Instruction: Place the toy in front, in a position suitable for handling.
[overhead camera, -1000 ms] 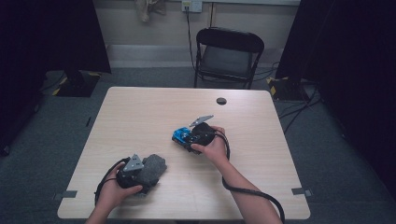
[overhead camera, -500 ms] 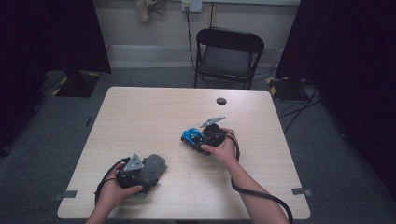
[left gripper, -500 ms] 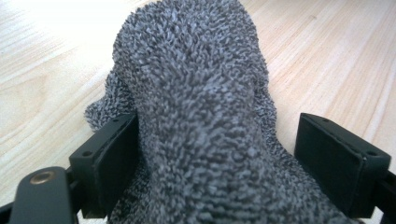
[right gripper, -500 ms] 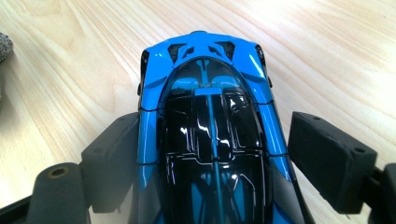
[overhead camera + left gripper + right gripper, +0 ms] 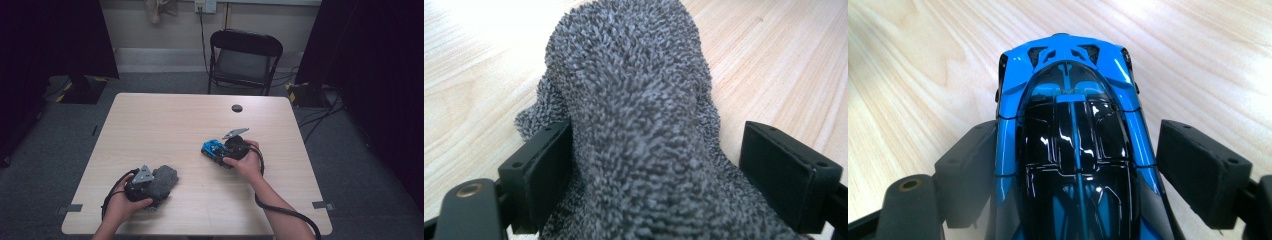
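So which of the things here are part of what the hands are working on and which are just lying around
In the job:
- blue toy car between the right claw jaws
- grey fuzzy cloth between the left claw jaws

Lying about:
- small black disc on the table, far side
- folding chair behind the table
- cables on the floor

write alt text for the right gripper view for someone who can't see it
A shiny blue and black toy car sits between the two black jaws of the right tongs, seen from above and behind along its roof. The left jaw touches the car's side, while a small gap shows at the right jaw. Underneath is a light wooden table.
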`<action>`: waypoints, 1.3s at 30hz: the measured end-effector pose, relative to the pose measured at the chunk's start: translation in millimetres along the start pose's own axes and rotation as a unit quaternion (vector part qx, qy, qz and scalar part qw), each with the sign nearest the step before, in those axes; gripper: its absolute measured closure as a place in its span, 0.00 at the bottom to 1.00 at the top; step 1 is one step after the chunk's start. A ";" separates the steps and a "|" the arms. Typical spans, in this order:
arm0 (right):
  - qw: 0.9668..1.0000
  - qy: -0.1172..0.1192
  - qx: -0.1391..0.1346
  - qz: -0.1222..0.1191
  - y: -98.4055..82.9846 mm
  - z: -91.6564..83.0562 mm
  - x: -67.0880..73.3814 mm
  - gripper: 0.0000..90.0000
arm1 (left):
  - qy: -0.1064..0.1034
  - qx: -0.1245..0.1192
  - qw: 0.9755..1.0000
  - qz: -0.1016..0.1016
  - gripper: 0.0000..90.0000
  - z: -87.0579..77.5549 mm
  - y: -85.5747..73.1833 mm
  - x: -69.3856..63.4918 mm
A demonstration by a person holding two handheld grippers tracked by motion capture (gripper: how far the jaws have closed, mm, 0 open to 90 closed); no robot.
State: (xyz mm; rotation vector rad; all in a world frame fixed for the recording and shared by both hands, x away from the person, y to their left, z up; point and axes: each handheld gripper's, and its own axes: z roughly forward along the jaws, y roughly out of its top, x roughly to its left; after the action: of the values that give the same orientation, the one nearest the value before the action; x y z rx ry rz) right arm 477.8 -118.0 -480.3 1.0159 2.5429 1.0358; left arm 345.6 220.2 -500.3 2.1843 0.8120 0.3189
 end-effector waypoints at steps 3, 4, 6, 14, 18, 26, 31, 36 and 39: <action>1.000 0.000 0.000 0.004 -5.7 -0.3 -0.7 0.20 | 0.000 0.000 1.000 0.000 0.16 0.0 0.0 0.2; 1.000 -0.003 -0.001 0.004 -7.4 -0.7 -0.8 0.20 | 0.000 -0.001 1.000 0.000 0.16 0.0 0.0 0.2; 1.000 0.003 -0.004 0.010 -10.5 -1.1 -2.4 0.20 | 0.000 0.000 1.000 0.000 0.16 0.0 0.0 0.1; 1.000 0.005 -0.008 0.002 -14.6 -2.0 -4.2 0.20 | 0.000 0.000 1.000 -0.001 0.16 -0.1 0.1 0.1; 1.000 0.010 -0.010 0.004 -17.3 -0.9 -5.3 0.20 | 0.000 0.000 1.000 0.000 0.16 -0.2 0.1 0.5; 1.000 0.003 -0.014 -0.004 -22.1 1.4 -3.8 0.20 | 0.000 0.000 1.000 -0.001 0.16 0.0 0.0 0.0; 1.000 0.010 -0.019 -0.016 -24.7 0.2 -7.0 0.19 | 0.000 0.000 1.000 -0.001 0.16 0.0 0.0 0.0; 0.999 0.027 -0.022 -0.012 -24.2 -3.3 -9.5 0.18 | 0.001 0.000 1.000 -0.001 0.16 0.1 0.0 -0.3; 0.999 0.029 -0.013 -0.018 -25.4 -4.2 -8.8 0.16 | 0.001 0.000 1.000 0.000 0.16 0.1 0.0 -0.3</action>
State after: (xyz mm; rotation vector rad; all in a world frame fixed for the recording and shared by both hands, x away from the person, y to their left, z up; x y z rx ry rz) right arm 469.3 -139.3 -495.0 0.9437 2.5758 1.1009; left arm 345.5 219.9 -500.3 2.1841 0.8136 0.3201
